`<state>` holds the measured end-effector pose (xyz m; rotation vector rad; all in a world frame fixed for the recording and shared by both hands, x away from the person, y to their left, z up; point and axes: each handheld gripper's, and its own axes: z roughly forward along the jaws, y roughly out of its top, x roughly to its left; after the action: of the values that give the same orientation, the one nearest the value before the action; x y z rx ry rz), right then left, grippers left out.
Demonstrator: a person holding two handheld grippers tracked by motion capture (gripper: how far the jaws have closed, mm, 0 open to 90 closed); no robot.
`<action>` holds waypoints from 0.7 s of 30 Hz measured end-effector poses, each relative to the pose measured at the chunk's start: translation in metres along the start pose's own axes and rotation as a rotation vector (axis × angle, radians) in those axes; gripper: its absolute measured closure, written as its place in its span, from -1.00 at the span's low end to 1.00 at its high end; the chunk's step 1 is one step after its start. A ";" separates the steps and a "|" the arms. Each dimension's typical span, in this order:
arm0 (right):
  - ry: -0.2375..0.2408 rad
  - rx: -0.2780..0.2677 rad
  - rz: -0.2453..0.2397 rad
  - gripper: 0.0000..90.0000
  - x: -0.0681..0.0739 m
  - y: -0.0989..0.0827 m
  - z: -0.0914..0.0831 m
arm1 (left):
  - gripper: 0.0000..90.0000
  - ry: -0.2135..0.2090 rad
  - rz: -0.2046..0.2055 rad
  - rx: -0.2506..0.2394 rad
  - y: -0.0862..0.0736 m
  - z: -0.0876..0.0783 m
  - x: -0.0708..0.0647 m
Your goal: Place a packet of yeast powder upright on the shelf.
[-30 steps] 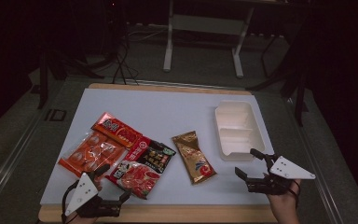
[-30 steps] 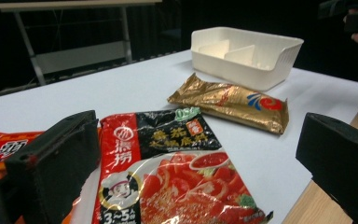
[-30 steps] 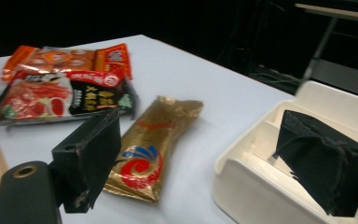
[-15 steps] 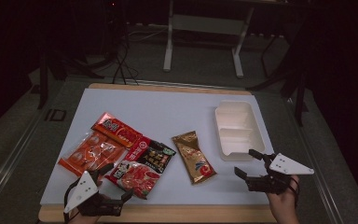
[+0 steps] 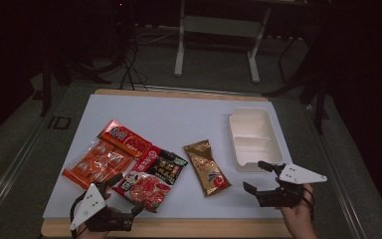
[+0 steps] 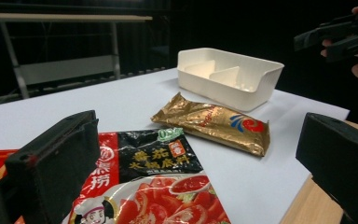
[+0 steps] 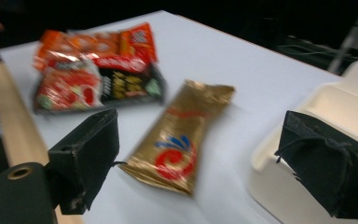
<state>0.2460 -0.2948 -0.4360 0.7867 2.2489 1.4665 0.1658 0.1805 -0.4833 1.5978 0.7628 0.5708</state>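
Note:
A gold snack packet lies flat near the middle of the white mat, and shows up close in the left gripper view and the right gripper view. My right gripper is open just right of it, beside the white tray. Its jaws frame the gold packet and the tray's near corner. My left gripper is open at the front left edge, over the red-and-black sauce packet. That packet lies between the left gripper's jaws. Neither gripper holds anything.
An orange packet and a red packet lie on the left, overlapping the sauce packet. The divided tray holds nothing. The mat's wooden front edge runs below both grippers. Dark floor and a metal stand lie beyond.
My right gripper has drifted a little left, toward the gold packet, and its view is blurred. The left gripper has barely moved. The packets and tray lie as before.

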 end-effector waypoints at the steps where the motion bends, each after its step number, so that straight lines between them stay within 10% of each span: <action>1: -0.003 0.003 -0.007 -0.73 0.001 0.002 0.001 | -0.99 -0.004 -0.004 0.002 0.000 0.000 0.000; 21: 0.047 0.002 -0.024 -0.77 -0.004 0.058 0.029 | -0.99 -0.002 -0.004 0.031 -0.002 0.003 -0.003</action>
<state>0.2809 -0.2582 -0.3954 0.7302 2.2864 1.4863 0.1658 0.1765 -0.4857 1.6246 0.7758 0.5567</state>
